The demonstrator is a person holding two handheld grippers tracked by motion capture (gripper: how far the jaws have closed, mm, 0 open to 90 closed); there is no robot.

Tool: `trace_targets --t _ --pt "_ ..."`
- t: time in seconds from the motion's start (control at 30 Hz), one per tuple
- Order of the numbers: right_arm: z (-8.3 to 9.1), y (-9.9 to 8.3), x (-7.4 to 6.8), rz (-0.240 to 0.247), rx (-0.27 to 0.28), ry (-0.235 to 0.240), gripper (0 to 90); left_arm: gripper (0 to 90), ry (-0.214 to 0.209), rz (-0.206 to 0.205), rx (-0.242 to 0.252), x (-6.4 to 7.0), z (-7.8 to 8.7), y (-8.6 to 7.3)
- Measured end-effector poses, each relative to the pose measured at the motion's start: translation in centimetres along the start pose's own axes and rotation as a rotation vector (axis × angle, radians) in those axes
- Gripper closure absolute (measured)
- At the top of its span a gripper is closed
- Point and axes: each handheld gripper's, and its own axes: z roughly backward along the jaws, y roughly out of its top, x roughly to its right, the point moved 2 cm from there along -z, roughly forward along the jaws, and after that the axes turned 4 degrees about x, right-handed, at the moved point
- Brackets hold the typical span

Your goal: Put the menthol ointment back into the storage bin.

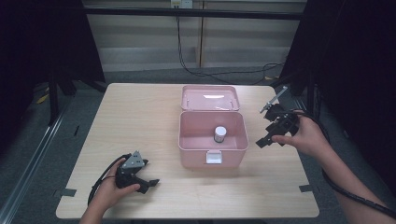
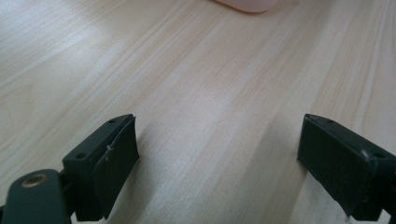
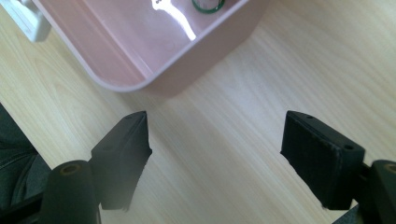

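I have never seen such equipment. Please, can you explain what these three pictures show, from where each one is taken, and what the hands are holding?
No robot is here. A person sits at a wooden table and holds a hand tool with two black jaws in each hand: the left gripper and the right gripper. The high view looks down from above the table. Each of the other two pictures comes from a camera riding on one gripper, looking along its jaws. On the table stands an open pink box with its lid folded back. Inside it stands a small jar with a white top. Both grippers are open and hold nothing: the left is beside the box's near corner, the right beside its right wall.
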Motion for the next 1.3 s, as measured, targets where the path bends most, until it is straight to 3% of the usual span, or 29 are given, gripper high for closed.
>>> trace_targets --t 1.3 --pt "-7.3 -6.7 -0.9 0.008 0.007 0.065 21.5 11.6 0.000 -0.001 0.000 0.0 0.0 0.0"
